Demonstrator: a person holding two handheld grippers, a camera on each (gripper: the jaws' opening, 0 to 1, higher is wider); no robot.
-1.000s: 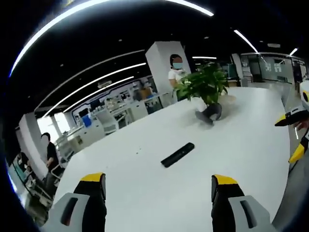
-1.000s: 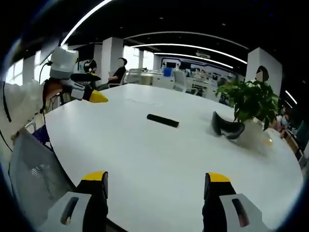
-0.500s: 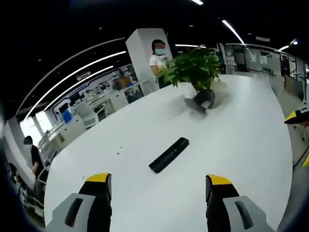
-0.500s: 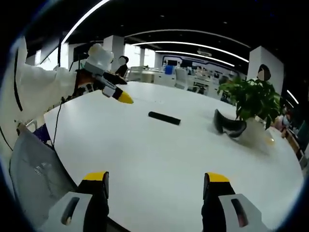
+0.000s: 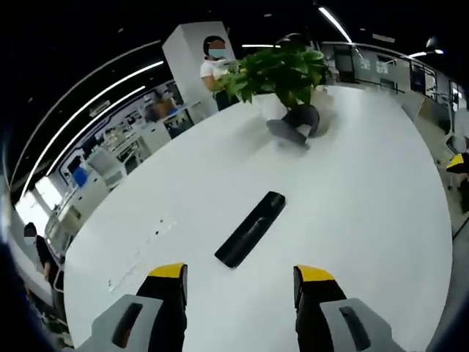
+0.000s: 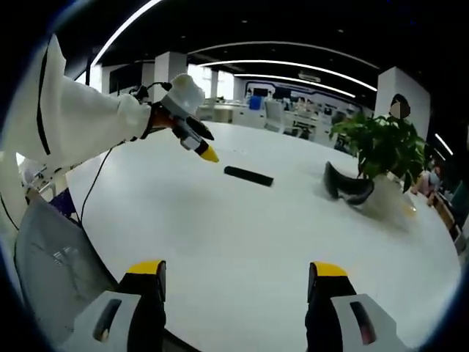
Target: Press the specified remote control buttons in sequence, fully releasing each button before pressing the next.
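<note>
remote (image 5: 250,229) lies flat on the white table (image 5: 366,205), just ahead of the left gripper (image 5: 238,275) (jaws spread to reach its buttons), while the right gripper (image 6: 234,273), also spread, hangs well back.

The left gripper (image 5: 238,290) has two black jaws capped with yellow tips, each set on a grey block with a dark oval slot. The right gripper (image 6: 234,290) is built the same: black jaws, yellow caps, grey slotted blocks. In the right gripper view, at ten o'clock, the person's arm wears a loose white sleeve (image 6: 73,121) with a dark seam line, and a thin black cable (image 6: 91,194) hangs beneath it.
</note>
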